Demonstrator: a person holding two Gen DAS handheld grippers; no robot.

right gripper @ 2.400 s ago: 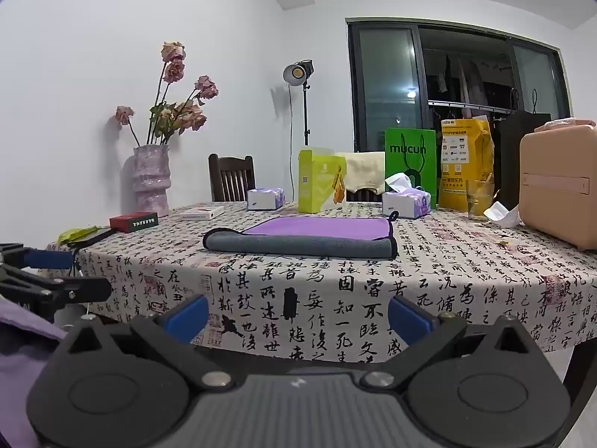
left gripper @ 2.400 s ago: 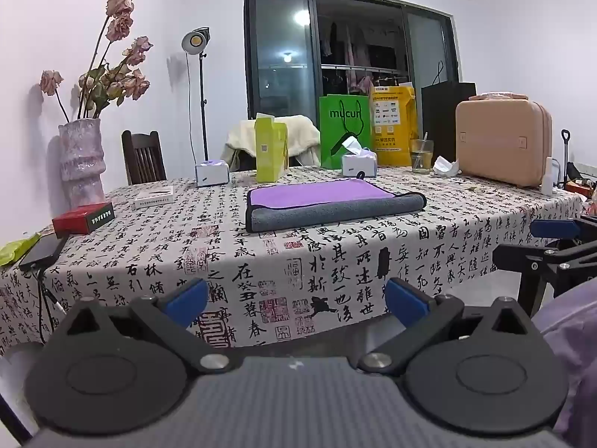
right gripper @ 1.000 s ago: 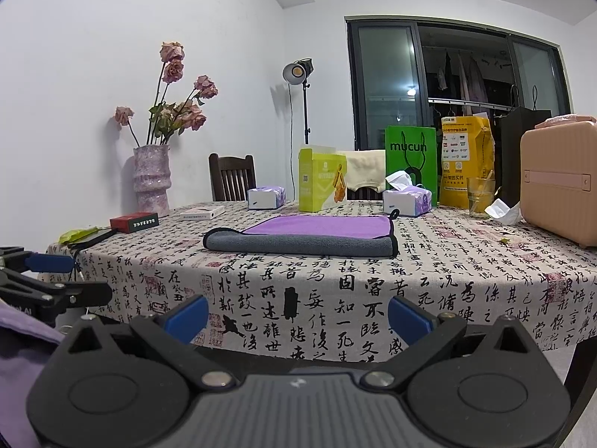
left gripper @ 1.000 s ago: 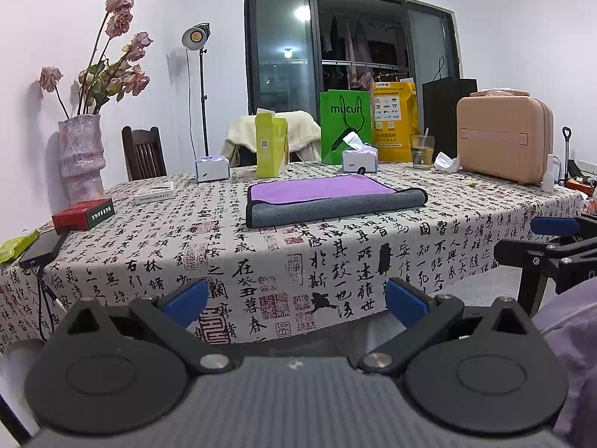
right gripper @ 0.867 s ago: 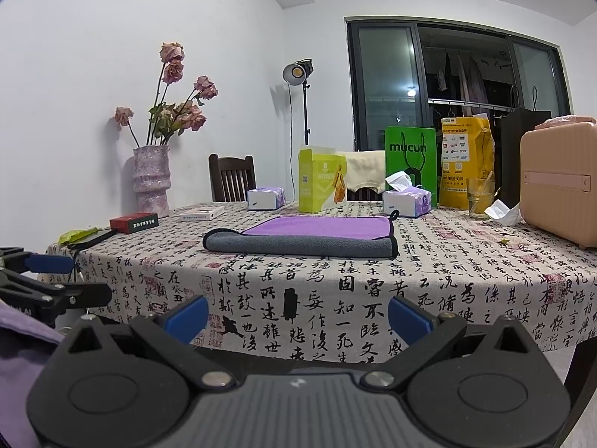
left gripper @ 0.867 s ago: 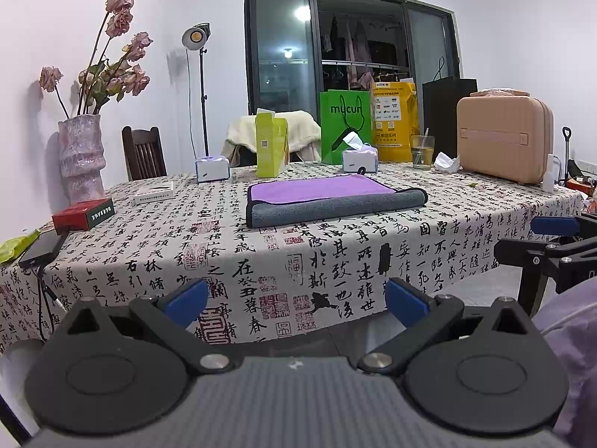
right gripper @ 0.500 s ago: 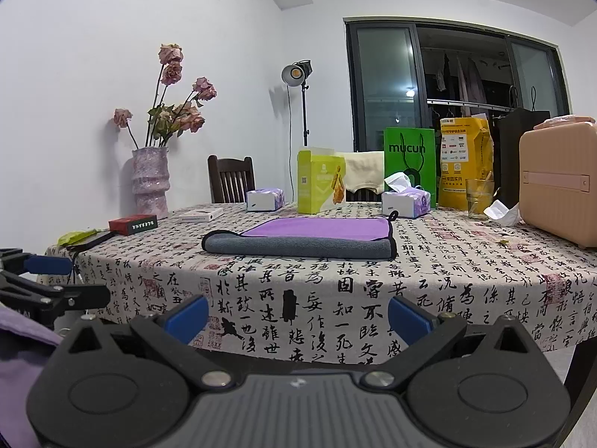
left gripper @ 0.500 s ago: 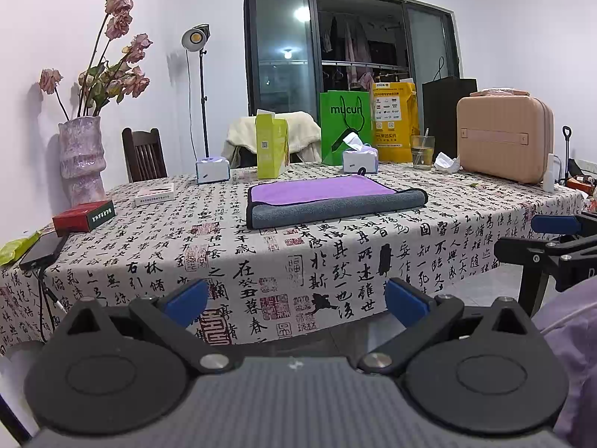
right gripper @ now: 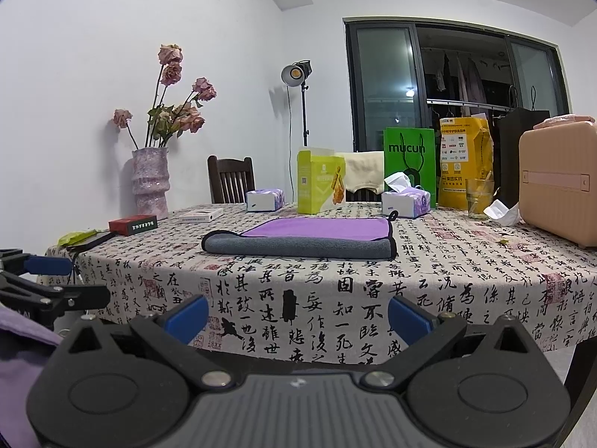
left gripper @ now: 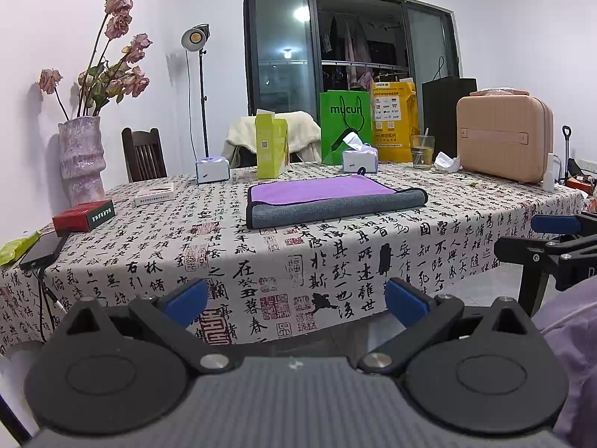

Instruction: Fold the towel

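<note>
A towel [left gripper: 328, 199], purple on top with a grey folded front edge, lies flat in the middle of the table; it also shows in the right wrist view [right gripper: 302, 239]. My left gripper [left gripper: 296, 296] is open and empty, held below and in front of the table's near edge. My right gripper [right gripper: 296, 315] is open and empty, also low in front of the table. Each gripper shows at the edge of the other's view: the right one [left gripper: 552, 239], the left one [right gripper: 41, 280].
The table [left gripper: 335, 261] has a calligraphy-print cloth. At its back stand tissue boxes [left gripper: 360, 158], a lime box [left gripper: 271, 145], green [left gripper: 345, 127] and yellow bags and a glass [left gripper: 421, 151]. A pink case [left gripper: 503, 136] stands right. A vase [left gripper: 80, 158], a red box [left gripper: 84, 214] and a phone [left gripper: 43, 248] sit left.
Both views have drifted very slightly. The towel lies as before and both grippers stay open.
</note>
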